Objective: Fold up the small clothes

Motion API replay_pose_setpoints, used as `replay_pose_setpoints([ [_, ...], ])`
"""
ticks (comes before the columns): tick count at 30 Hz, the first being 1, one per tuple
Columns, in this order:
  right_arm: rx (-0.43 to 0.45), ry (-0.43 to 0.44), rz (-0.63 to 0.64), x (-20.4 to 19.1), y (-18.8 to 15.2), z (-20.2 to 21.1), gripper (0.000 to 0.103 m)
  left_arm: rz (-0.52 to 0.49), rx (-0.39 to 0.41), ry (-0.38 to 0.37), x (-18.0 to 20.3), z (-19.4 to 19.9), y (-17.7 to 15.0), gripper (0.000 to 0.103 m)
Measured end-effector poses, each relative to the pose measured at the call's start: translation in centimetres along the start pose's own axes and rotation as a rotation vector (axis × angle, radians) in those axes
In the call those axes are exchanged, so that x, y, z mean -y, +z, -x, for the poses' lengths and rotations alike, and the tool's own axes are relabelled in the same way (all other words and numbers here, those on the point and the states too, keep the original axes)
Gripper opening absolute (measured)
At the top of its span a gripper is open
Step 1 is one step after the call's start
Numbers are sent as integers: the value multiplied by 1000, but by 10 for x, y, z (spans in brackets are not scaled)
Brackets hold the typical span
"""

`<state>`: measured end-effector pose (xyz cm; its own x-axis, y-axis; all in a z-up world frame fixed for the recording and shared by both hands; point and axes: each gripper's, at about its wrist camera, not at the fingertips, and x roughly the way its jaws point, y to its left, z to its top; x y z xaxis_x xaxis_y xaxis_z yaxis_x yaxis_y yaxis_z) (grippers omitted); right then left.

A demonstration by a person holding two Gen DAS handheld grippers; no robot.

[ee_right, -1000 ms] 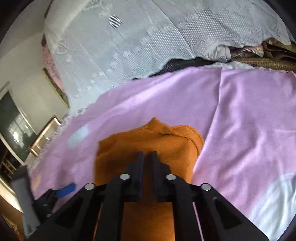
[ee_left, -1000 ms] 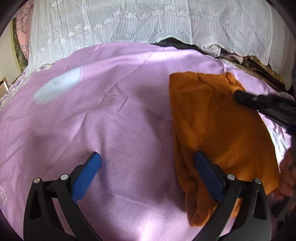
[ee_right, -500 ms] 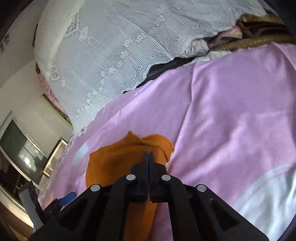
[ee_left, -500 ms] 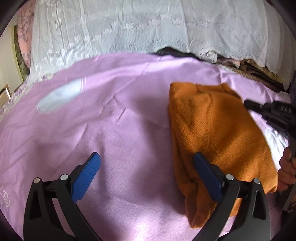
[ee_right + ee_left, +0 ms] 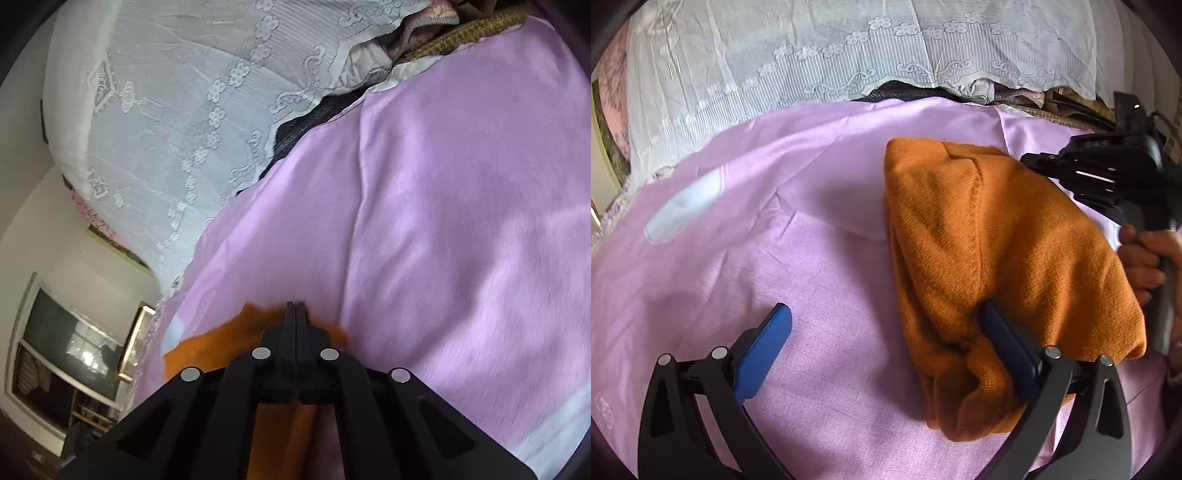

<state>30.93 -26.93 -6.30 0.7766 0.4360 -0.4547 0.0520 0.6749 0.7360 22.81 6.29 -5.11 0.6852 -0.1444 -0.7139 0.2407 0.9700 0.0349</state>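
One folded orange garment (image 5: 1004, 258) on one lilac sheet (image 5: 775, 258), left gripper (image 5: 882, 354) spread wide, one blue pad against the knit, right gripper (image 5: 296, 314) closed, empty, one lace cover (image 5: 849, 55) behind.

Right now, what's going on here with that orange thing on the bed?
A person is folding a small orange knit garment on a lilac sheet, a two-finger gripper in each hand. The garment already lies folded over on itself. The left gripper is open, one blue pad against the garment's near end, the other over bare sheet. The right gripper is shut with nothing between its fingers, beside the garment's far corner.
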Motion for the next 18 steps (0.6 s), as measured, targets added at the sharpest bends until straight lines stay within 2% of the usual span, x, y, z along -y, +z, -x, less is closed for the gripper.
replay_pose_setpoints([
  [1,29,-74,3,4,4,1,6,2,-6,2,0,-1,-1,99],
  [2,42,-95,-14,10,6,2,6,5,-9,-2,-1,-2,-1,99],
  [4,27,-5,-98,23,9,5,6,10,-11,-11,-1,-3,-1,99],
  [7,16,41,-98,23,6,17,10,18,-14,-21,-2,-4,-2,99],
  [9,0,73,-109,23,-1,26,32,20,-15,-24,-3,-4,-2,99],
  [13,-41,117,-126,21,-15,34,31,21,-15,-26,-4,-4,-1,99],
  [16,-63,44,-96,15,-25,36,24,21,-15,-27,-3,-4,-1,99],
  [18,-77,48,-76,12,-27,32,24,21,-15,-26,-3,-4,-1,99],
])
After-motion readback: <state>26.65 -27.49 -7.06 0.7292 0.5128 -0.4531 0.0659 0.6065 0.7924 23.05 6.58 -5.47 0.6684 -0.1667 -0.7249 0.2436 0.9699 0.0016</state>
